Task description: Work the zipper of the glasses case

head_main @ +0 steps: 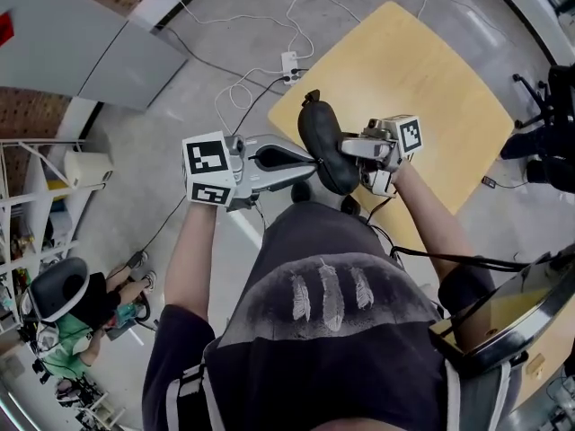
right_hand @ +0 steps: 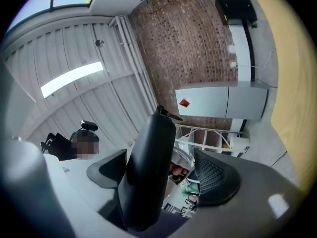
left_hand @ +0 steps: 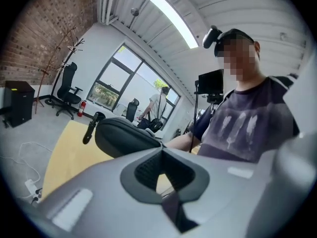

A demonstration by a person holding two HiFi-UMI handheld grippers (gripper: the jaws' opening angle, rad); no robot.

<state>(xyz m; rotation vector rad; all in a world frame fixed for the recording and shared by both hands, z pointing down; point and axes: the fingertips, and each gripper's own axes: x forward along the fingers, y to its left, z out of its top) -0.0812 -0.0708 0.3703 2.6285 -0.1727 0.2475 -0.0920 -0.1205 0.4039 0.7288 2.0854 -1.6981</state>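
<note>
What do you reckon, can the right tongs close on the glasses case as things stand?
Probably yes. The glasses case stands between the wide-open jaws of the right tongs, close against one jaw with a gap to the other. Nothing else sits between them.

This looks like an open office or lab workspace in a converted industrial building, with a red brick wall, a ribbed white ceiling carrying a long strip light, and a grey concrete floor. Black swivel office chairs stand near a tall multi-pane window. A white power strip with loose cables lies by the pale yellow wooden tabletop.
</note>
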